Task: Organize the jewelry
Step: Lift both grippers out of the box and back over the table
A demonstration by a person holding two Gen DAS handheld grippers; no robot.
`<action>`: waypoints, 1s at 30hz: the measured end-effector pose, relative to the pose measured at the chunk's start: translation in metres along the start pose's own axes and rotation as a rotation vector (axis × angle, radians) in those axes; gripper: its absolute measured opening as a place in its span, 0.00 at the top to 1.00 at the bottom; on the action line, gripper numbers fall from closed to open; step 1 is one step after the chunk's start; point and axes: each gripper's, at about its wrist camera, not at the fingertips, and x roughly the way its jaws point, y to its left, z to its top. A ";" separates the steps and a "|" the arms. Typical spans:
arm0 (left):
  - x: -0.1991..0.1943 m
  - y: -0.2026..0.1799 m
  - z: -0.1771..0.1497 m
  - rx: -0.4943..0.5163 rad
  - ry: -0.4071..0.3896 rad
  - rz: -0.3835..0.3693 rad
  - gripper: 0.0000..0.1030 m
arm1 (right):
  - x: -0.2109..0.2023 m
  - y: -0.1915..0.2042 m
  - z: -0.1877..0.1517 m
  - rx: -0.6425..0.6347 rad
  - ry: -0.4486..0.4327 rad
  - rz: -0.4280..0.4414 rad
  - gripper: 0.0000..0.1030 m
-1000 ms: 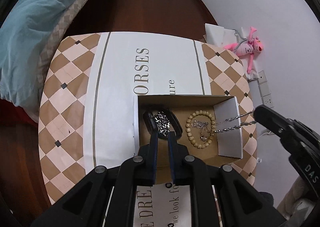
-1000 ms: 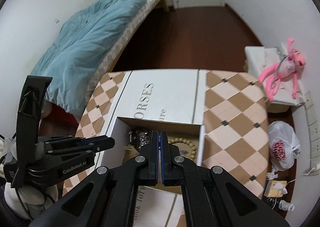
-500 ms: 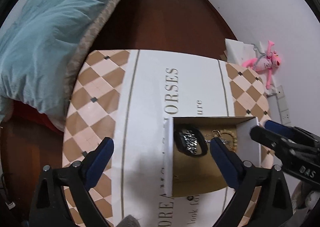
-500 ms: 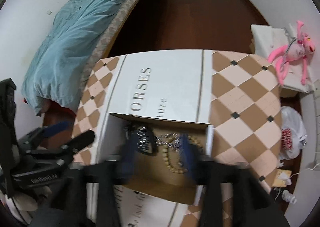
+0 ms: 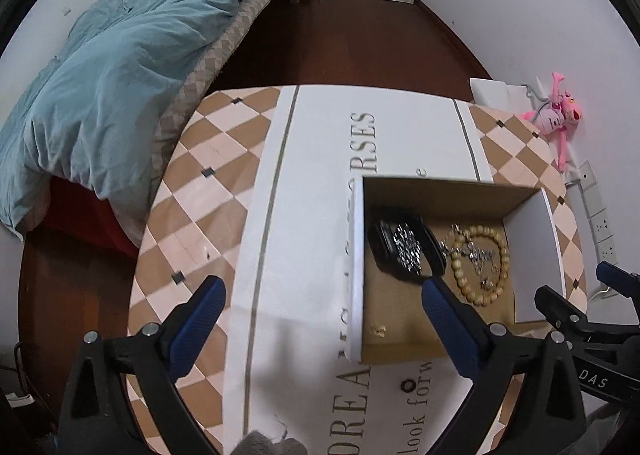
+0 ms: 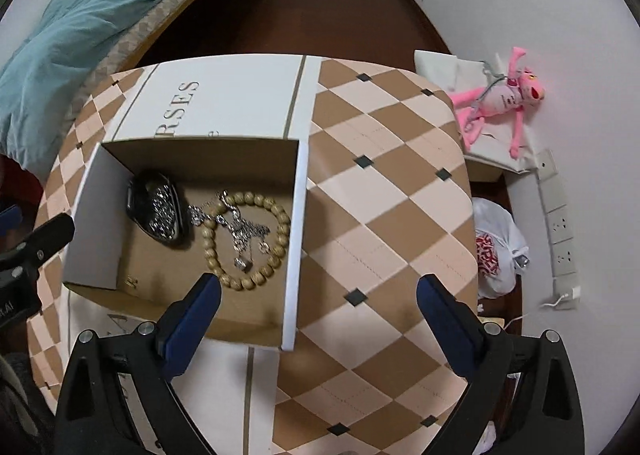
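Note:
An open cardboard box (image 5: 532, 259) (image 6: 294, 239) stands on the table. Inside lie a black watch with a silver band (image 5: 406, 249) (image 6: 160, 211), a wooden bead bracelet (image 5: 464, 287) (image 6: 276, 251) and a silver chain necklace (image 5: 480, 257) (image 6: 240, 229) across the bracelet. A small gold item (image 5: 378, 330) (image 6: 130, 281) lies in the box's near corner. My left gripper (image 5: 320, 321) is open and empty, above the table at the box's left wall. My right gripper (image 6: 318, 315) is open and empty, above the box's right wall.
The table has a brown diamond cloth (image 6: 384, 195) and a white printed runner (image 5: 312, 159). A bed with a blue duvet (image 5: 104, 67) stands to the left. A pink plush toy (image 6: 500, 99), wall sockets (image 6: 560, 223) and a plastic bag (image 6: 496, 251) are at the right.
Both grippers were shut a second ago, the right one holding the silver chain over the box. Both have opened and pulled back; the chain now lies in the box on the bracelet.

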 end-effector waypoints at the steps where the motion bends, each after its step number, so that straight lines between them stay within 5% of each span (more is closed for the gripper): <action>1: -0.001 -0.002 -0.002 -0.001 -0.001 -0.002 0.03 | -0.002 -0.001 -0.003 0.011 -0.007 -0.001 0.03; 30: -0.156 -0.020 -0.065 0.020 -0.293 -0.049 0.03 | -0.183 -0.023 -0.089 0.133 -0.381 -0.057 0.03</action>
